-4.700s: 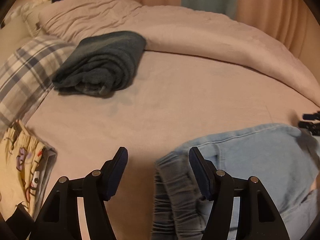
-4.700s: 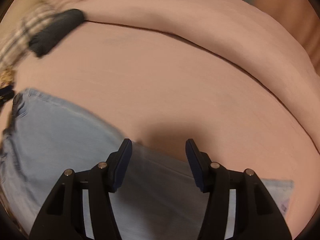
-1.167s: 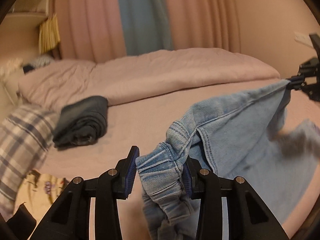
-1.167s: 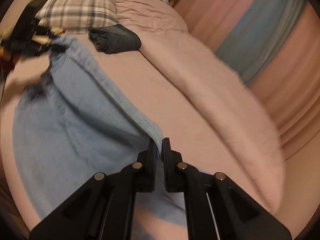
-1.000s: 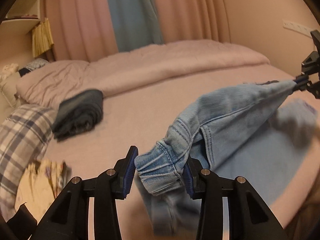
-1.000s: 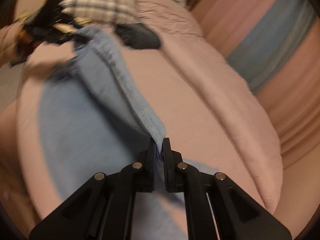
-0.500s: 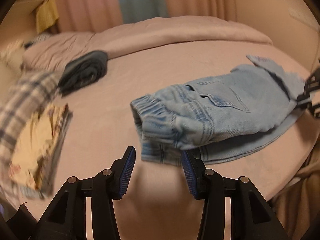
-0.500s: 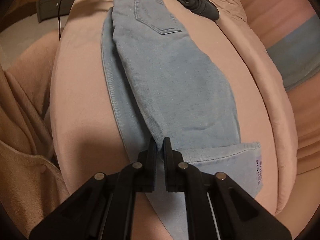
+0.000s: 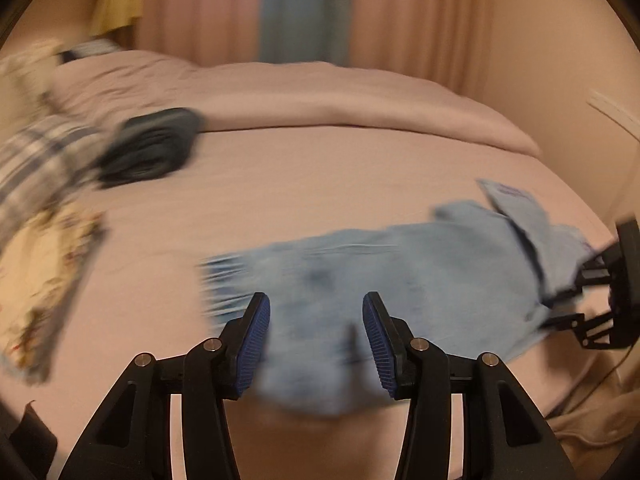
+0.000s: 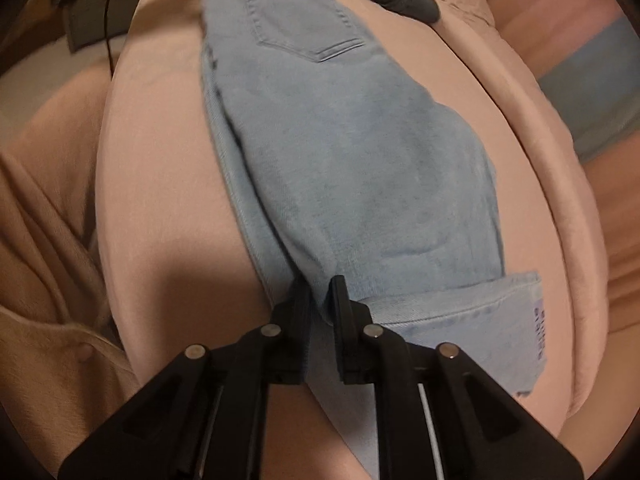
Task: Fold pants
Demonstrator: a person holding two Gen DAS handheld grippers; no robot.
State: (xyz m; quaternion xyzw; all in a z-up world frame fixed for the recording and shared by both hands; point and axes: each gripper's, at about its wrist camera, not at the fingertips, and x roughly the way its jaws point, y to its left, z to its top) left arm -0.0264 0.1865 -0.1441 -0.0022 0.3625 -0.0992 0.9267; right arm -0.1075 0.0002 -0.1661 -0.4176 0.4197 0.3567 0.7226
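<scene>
Right wrist view: pants [image 10: 344, 152] lie on the bed [image 10: 160, 160], folded leg over leg. My right claw [image 10: 320, 300] is opening, hem between its jaws. Left claw [image 9: 316, 340] is opening too, empty above the waistband. Next I'd guess hem to waist.

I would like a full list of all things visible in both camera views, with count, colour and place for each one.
jeans: one, light blue, folded lengthwise on the bed
bed: one, pink sheet
duvet: one, pink, far side of the bed
dark folded garment: one, dark blue-grey, near the pillow
pillow: one, plaid, left
curtains: pink and blue, behind
left gripper: black, blue pads, opening, holding nothing
right gripper: black, opening, hem between jaws
</scene>
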